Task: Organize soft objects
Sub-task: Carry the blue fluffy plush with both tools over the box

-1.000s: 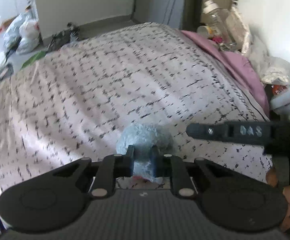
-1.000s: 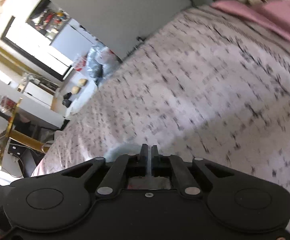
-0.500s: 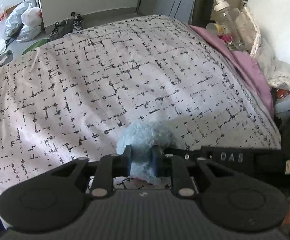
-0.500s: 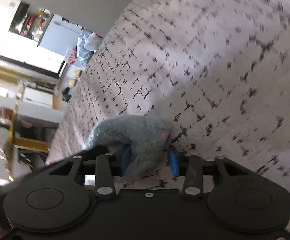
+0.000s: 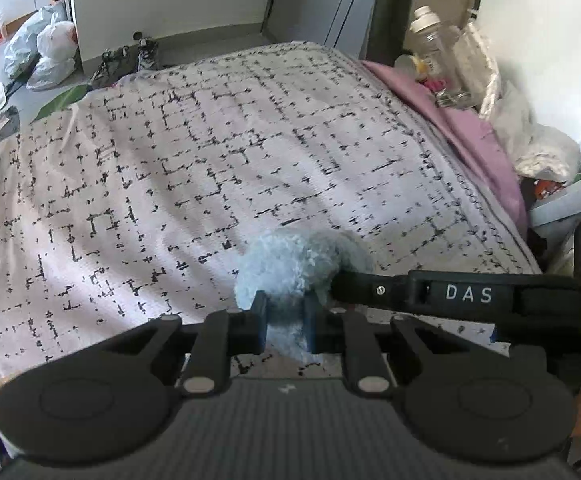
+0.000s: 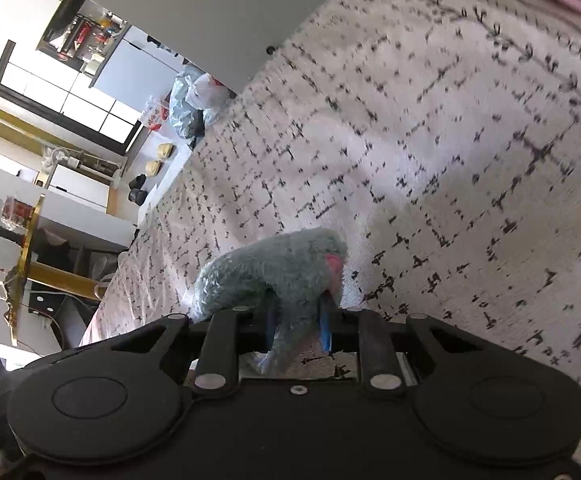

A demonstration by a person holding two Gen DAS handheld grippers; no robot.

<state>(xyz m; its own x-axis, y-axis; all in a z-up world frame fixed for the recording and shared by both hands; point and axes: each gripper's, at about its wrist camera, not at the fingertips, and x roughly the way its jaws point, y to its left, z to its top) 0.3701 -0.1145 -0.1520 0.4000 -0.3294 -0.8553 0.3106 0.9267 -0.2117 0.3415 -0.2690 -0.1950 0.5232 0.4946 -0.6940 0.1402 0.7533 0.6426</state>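
Note:
A fluffy pale-blue plush toy (image 5: 290, 264) hangs just over the patterned bedspread (image 5: 170, 160), near its front right corner. My left gripper (image 5: 284, 316) is shut on the toy's lower part, blue pads pressed into the fur. In the left wrist view one of the right gripper's fingers (image 5: 374, 290) reaches in from the right and its tip sinks into the toy. The right wrist view shows the same plush toy (image 6: 274, 268), with a pink patch on it, caught between the blue pads of my right gripper (image 6: 296, 322). The right jaws are closing and squeeze the fur.
A pink sheet (image 5: 470, 132) shows along the bed's right edge. Beyond it stand a plastic bottle (image 5: 430, 48) and crumpled bags (image 5: 538, 152) against the wall. Past the bed's far end, filled plastic bags (image 5: 46, 52) and shoes (image 5: 130, 56) lie on the floor.
The right gripper, first shut with nothing clearly between its jaws, opened around the plush toy and has closed on it. Its finger moved left into the toy. The left grip is unchanged.

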